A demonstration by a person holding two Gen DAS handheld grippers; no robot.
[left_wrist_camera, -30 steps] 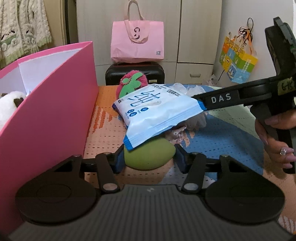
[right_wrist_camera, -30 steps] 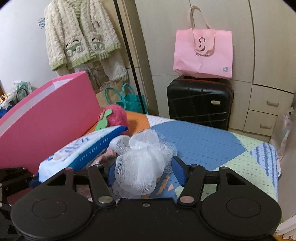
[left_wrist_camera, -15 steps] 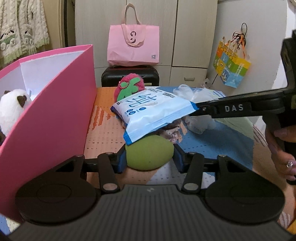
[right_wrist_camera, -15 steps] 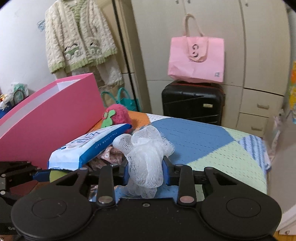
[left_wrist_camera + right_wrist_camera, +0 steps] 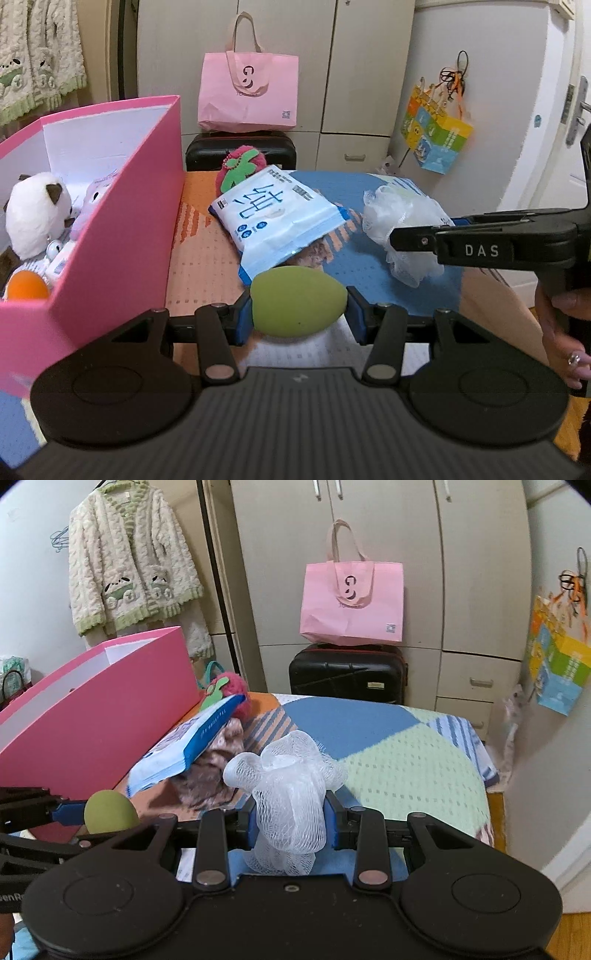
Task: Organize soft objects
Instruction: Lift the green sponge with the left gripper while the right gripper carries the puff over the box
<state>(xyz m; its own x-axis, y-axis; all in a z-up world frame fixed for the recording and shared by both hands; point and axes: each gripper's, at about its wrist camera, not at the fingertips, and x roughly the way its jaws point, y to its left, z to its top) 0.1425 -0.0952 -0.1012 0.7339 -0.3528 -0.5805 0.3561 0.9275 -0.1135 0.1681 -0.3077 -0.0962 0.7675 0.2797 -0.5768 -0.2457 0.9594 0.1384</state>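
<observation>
Left gripper [image 5: 298,314]: jaws partly spread, pads pinching the green sponge [image 5: 297,299]. Right gripper [image 5: 291,825]: jaws have just been closing, now squeezing the mesh puff [image 5: 286,786].

You see even, soft indoor light in both fisheye views, with faint shadows under the clutter, bowed cupboard lines at the edges and dark, slightly blurred corners.
</observation>
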